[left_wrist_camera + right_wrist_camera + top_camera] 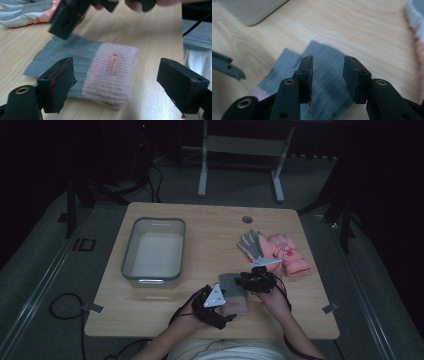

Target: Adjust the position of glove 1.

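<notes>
Table: a pale wooden table point(210, 240) carries everything here, with a round hole near its far edge.
Bin: a grey plastic bin point(129, 251) sits on the table's left half, well apart from the action.
Glove pile: over on the right, a grey glove point(249, 243) lies against a pink glove point(289, 254), the two touching and both clear of the grippers.
Knit glove: and here is the one in play, a folded knit glove point(100, 70), grey at the finger end, pink at the cuff, lying flat near the front edge of the table between the two hands; a small tan label point(113, 63) shows on the pink cuff.
Left gripper: the left gripper point(122, 77) comes in low at the cuff end, jaws spread wide on either side of the pink cuff, pads clear of the wool, nothing gripped.
Right gripper: the right gripper point(328, 75) hangs over the grey finger end, jaws parted with the grey knit seen through the gap; I cannot tell whether the pads are touching the fabric, and no pinch shows.
Hands: in the high view the person's left hand point(197, 312) and right hand point(272, 295) flank the knit glove, close together at the front of the table.
</notes>
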Demonstrator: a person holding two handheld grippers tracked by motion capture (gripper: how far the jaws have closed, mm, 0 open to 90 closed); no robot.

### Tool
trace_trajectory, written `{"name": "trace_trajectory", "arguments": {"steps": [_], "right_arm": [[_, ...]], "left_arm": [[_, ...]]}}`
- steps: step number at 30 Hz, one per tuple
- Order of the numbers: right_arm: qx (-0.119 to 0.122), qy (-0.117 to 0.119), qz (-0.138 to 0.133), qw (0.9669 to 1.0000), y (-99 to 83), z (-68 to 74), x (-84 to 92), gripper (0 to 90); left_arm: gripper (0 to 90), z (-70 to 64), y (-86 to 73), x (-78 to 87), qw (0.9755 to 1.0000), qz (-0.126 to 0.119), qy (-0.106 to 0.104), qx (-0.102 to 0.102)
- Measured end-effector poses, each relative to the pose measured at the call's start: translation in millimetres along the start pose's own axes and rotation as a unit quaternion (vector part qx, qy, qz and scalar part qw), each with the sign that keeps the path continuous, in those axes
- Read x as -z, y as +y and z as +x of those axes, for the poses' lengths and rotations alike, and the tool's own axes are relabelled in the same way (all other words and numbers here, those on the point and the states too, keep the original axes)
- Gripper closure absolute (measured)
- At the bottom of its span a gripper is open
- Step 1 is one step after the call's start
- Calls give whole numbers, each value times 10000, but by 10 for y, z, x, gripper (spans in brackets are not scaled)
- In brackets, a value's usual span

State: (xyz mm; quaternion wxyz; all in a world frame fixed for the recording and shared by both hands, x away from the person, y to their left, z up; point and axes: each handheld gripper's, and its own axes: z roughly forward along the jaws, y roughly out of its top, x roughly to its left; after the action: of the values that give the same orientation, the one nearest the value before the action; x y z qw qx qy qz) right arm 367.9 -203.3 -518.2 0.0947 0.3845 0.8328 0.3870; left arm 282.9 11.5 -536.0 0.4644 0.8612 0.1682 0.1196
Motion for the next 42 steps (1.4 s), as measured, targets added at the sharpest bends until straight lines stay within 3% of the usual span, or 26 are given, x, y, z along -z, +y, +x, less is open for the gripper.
{"name": "trace_trajectory", "arguments": {"steps": [5,8,13,15,21,24,27,38,42], "right_arm": [[-28,30,107,9999,-76,56,-61,626],[101,-170,357,9992,-131,99,-144,654],[212,-472,424,9978,-148,162,-191,839],[96,-516,384,9979,-133,175,-165,862],[-423,-536,-105,9976,-63,225,126,865],[-541,-564,-152,9968,-51,228,194,865],[-815,-518,-122,9953,-83,206,203,865],[-776,-533,221,9953,-188,138,-57,849],[-820,-525,225,9950,-215,132,-83,783]], "left_arm": [[143,0,-11,-8,10000,32,6,-50],[143,3,-37,10,10000,2,35,-26],[143,12,-131,67,9999,6,96,34],[142,5,-168,100,10000,1,65,67],[143,-49,-217,176,9999,0,146,-69],[142,-39,-209,180,9999,-24,138,-51],[143,-41,-186,178,9999,-60,131,-78],[143,-45,-172,144,9999,-25,90,-123],[143,-61,-142,125,9999,-49,67,-146]]}}
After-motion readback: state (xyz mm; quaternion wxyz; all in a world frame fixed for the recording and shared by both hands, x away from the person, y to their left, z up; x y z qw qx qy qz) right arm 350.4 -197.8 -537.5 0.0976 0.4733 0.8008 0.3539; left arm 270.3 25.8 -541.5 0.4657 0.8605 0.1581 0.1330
